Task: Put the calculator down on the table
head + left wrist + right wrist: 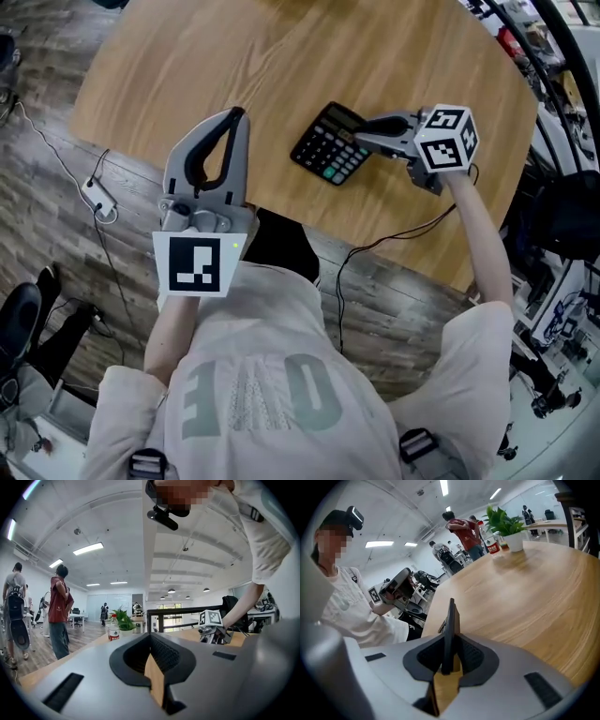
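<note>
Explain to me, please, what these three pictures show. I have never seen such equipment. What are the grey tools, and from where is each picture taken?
There is no robot here: a person holds a two-jaw gripper in each hand. The head view comes from a camera on the person's head, looking down. Each gripper view comes from a camera riding on that gripper. At the wooden table, the right gripper is closed on the edge of a black calculator; its own view shows the calculator edge-on between the jaws. I cannot tell whether the calculator rests on the wood. The left gripper is shut and holds nothing.
</note>
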`<state>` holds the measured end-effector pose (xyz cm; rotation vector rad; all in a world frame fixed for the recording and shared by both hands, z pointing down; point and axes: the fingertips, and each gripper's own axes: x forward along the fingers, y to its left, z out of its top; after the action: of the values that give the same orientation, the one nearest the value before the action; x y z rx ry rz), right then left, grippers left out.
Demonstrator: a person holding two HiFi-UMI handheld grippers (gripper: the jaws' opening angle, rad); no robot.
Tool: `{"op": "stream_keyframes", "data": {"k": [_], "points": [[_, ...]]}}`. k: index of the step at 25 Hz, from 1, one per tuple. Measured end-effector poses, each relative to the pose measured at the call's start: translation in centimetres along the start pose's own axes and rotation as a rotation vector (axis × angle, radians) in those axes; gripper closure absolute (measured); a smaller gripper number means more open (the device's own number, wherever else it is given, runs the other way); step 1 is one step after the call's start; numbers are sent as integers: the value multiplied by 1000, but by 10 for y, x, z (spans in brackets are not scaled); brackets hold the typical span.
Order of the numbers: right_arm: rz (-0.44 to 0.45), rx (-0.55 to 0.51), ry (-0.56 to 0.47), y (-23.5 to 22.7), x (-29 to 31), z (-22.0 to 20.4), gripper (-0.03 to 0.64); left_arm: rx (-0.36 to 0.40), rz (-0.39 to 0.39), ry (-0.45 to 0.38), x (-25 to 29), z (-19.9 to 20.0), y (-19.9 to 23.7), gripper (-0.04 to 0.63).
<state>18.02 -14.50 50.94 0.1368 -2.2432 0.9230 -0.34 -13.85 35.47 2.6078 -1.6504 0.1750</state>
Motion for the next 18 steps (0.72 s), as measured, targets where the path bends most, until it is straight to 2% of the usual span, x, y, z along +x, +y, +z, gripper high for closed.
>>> {"op": "stream_keyframes", "data": {"k": [3, 8, 18], "points": [[-21, -21, 43, -12, 2, -10, 538, 15, -9, 6, -1, -3, -3, 586], [-32, -28, 58, -16, 3, -11, 534, 31, -32, 20, -6, -4, -6, 586], [-132, -37, 103, -28, 7, -18, 495, 43, -66, 10, -1, 3, 3, 586]]}}
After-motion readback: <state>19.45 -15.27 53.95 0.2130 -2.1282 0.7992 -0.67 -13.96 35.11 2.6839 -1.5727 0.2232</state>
